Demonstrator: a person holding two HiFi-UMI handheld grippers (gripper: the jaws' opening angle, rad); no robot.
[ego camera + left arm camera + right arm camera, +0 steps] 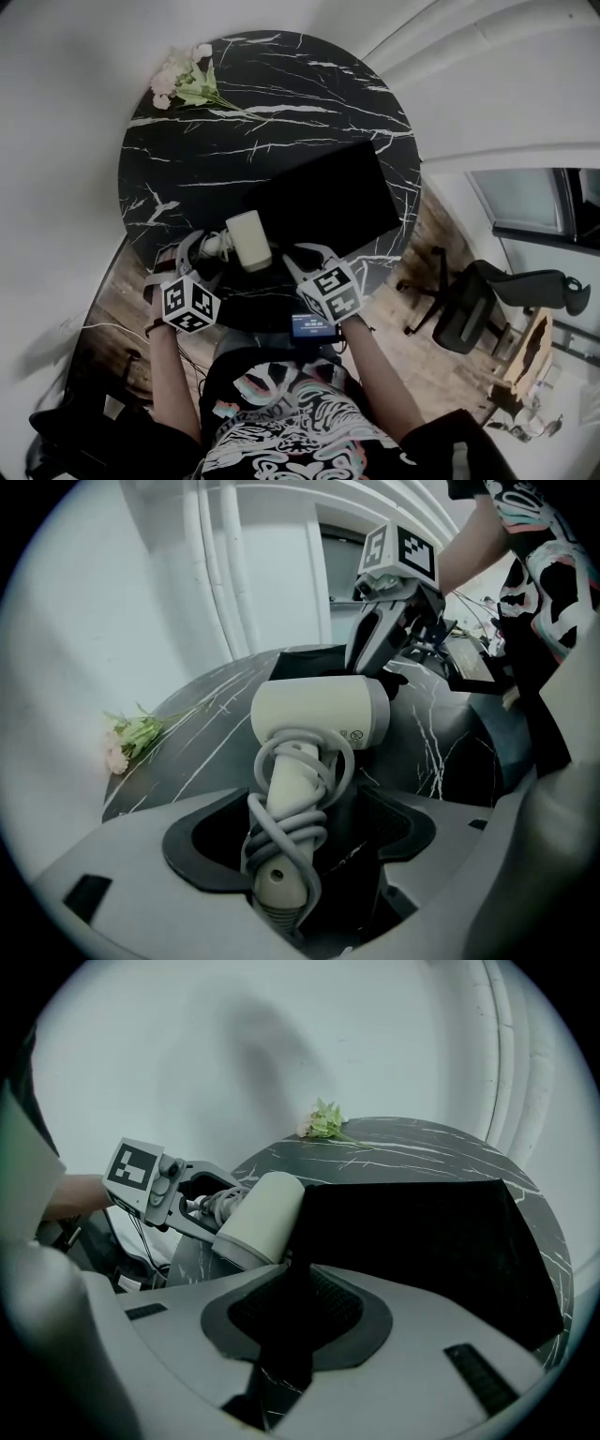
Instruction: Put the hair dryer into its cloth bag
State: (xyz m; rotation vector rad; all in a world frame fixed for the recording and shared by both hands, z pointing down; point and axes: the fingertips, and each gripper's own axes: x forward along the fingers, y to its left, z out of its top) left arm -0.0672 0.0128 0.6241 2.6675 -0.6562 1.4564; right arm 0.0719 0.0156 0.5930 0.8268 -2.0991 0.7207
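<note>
A cream hair dryer [248, 241] with its grey cord wound round the handle rests at the near edge of the round black marble table [234, 141]. Its head lies against the near left edge of the black cloth bag [328, 202]. My left gripper [208, 251] is open. The handle [286, 808] stands between its jaws, with a gap at the right pad. My right gripper [298, 255] is shut on a fold of the bag's edge [291, 1279]. The left gripper view shows the right gripper [364, 666] just behind the dryer head [319, 714].
A sprig of pale flowers [186, 82] lies at the table's far left. The bag [412, 1232] covers the table's near right. A black office chair [478, 300] stands on the wooden floor to the right. A white wall curves behind the table.
</note>
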